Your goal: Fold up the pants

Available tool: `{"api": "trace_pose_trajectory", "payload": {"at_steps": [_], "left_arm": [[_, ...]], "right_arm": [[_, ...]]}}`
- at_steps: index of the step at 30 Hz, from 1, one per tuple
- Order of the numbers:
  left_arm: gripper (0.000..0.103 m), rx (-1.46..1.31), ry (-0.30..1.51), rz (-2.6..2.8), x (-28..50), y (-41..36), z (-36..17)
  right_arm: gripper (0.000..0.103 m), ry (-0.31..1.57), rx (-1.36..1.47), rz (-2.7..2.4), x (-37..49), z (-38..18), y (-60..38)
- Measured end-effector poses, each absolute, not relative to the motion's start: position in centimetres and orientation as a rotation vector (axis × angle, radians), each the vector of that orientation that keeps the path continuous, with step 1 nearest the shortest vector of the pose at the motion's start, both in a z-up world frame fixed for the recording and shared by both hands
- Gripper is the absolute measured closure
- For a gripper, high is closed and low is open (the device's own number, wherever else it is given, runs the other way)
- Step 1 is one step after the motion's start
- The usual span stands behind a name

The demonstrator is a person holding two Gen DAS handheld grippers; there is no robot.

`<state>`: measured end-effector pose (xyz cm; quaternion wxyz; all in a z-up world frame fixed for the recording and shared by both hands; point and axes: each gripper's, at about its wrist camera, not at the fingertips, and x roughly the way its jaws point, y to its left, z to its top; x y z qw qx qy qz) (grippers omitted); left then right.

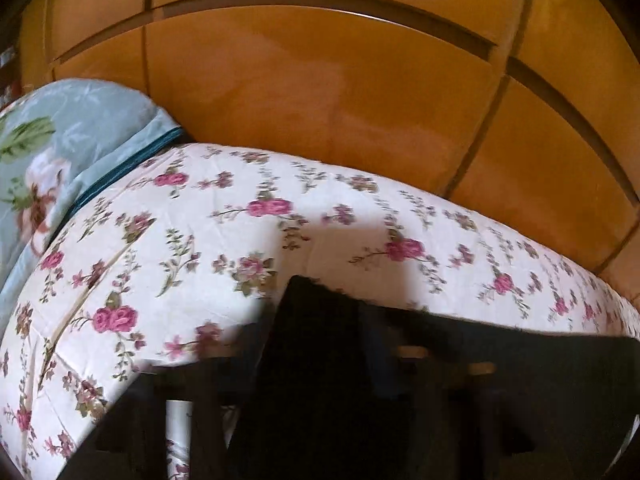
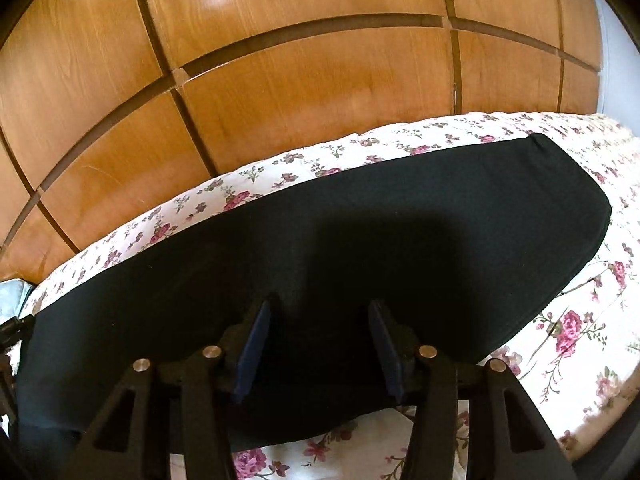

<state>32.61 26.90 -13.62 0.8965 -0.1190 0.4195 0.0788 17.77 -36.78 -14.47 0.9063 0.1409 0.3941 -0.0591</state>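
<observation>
Wood-panelled wall behind floral bedspread: black pants spread flat for folding, right gripper open above near edge, left gripper (blurred) apparently clamped on raised corner.

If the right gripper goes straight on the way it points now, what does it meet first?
Most likely the black pants. The right gripper points down at the cloth with its jaws apart, and the pants lie flat on the flowered bedsheet right ahead. The gap left is hard to judge.

The left hand-held gripper at the lower centre is dark and blurred, lost against the black pants. Its jaws cannot be read. In the right wrist view, the pants' left end runs off the lower left edge.
</observation>
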Motion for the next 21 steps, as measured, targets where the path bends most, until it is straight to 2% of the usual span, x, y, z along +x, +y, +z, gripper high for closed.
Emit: {"api": "trace_pose_trajectory", "payload": {"at_steps": [2,4,14,21], "left_arm": [[0.095,-0.198,0.869,0.177,32.4,26.3,-13.1],[0.097,-0.189,0.856,0.174,32.0,26.2,-12.4],[0.097,-0.139,0.694,0.041,24.4,24.2,-5.6],[0.098,-0.231,0.632,-0.024,17.8,24.0,-4.5]], "right_arm": [[0.05,0.816,0.276,-0.128,17.9,-14.5,-36.6],[0.049,0.816,0.269,-0.129,17.9,-14.6,-36.5],[0.049,0.812,0.273,-0.128,17.9,-14.6,-36.5],[0.049,0.811,0.273,-0.127,17.8,-14.6,-36.6]]}}
